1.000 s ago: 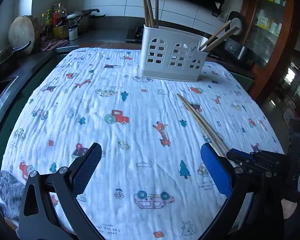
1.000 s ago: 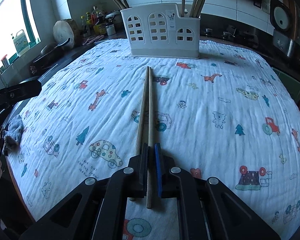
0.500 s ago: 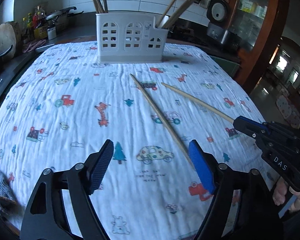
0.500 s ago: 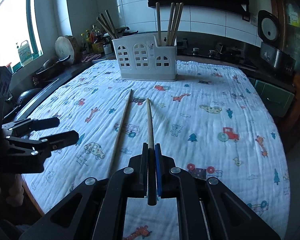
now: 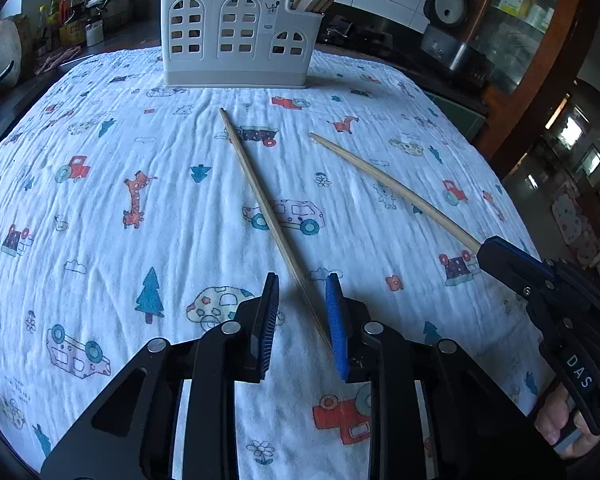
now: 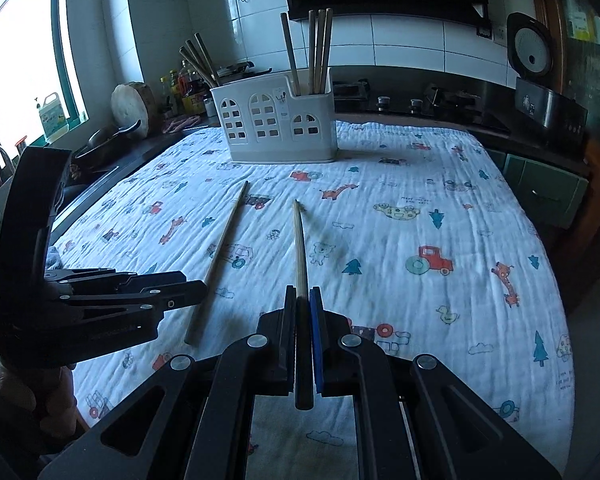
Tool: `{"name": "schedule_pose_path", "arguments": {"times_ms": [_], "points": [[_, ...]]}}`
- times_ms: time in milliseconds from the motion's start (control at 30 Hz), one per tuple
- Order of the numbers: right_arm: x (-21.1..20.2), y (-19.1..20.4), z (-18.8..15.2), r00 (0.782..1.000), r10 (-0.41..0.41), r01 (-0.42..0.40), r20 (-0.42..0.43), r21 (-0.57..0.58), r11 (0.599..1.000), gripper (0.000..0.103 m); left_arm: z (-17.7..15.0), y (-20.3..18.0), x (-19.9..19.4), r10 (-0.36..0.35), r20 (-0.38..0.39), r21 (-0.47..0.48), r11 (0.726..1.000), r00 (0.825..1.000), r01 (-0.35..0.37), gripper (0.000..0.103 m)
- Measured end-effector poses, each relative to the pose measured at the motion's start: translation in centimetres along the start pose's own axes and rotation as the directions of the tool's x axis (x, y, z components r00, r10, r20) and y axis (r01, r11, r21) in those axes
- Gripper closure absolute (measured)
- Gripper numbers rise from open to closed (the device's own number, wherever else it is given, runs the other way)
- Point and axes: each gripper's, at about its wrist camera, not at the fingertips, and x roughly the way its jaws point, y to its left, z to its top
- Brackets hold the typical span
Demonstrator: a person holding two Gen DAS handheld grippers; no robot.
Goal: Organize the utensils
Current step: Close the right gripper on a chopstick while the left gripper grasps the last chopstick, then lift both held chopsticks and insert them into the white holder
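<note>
A white utensil caddy [image 5: 236,36] [image 6: 278,124] with several chopsticks upright in it stands at the far end of the cloth. One wooden chopstick [image 5: 268,212] [image 6: 220,256] lies on the cloth. My left gripper [image 5: 302,312] [image 6: 198,294] is open, its jaws narrowed to either side of that chopstick's near end, the right pad close to it. My right gripper [image 6: 303,300] [image 5: 486,246] is shut on a second chopstick [image 6: 299,244] [image 5: 392,188] and holds it above the cloth, tip toward the caddy.
A white cloth [image 5: 100,208] printed with cars, trees and giraffes covers the table. Behind it are a counter with bottles [image 6: 184,88], a round wooden board [image 6: 130,106], a pan, and a rice cooker [image 6: 540,76]. A window is at the left.
My right gripper has lifted one chopstick away from the other. My left gripper has moved in over the lying chopstick's near end and its jaws have narrowed a lot.
</note>
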Motion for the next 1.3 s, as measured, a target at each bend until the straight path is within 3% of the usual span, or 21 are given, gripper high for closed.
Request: {"name": "schedule_pose_path", "arguments": {"times_ms": [267, 467, 633, 900, 1100, 1300], "points": [[-0.1, -0.3, -0.1, 1.0, 0.009, -0.009, 0.0, 0.011, 1.0, 0.096, 0.3, 0.1, 0.9, 0.019, -0.012, -0.023, 1.0, 1.0, -0.019, 0.089], [-0.1, 0.0, -0.1, 1.0, 0.002, -0.002, -0.003, 0.007, 1.0, 0.096, 0.3, -0.5, 0.9, 0.057, -0.011, 0.011, 0.998, 0.998, -0.057, 0.091], [-0.6, 0.7, 0.0, 1.0, -0.003, 0.003, 0.008, -0.002, 1.0, 0.096, 0.5, 0.9, -0.2, 0.043, -0.009, 0.015, 0.999, 0.999, -0.043, 0.095], [-1.8, 2.2, 1.9, 0.998, -0.018, 0.019, 0.052, -0.028, 0.999, 0.096, 2.1, 3.5, -5.6, 0.053, 0.131, 0.094, 0.993, 0.99, -0.066, 0.097], [-2.9, 3.9, 5.3, 0.994, -0.02, 0.026, 0.103, -0.058, 0.998, 0.096, 4.0, 4.6, -9.4, 0.012, 0.262, 0.152, 0.987, 0.965, -0.054, 0.097], [-2.6, 6.1, 9.6, 0.994, -0.006, 0.018, 0.11, -0.107, 0.994, 0.096, 5.6, 6.1, -10.4, -0.081, 0.278, 0.19, 0.981, 0.957, 0.028, 0.098]]}}
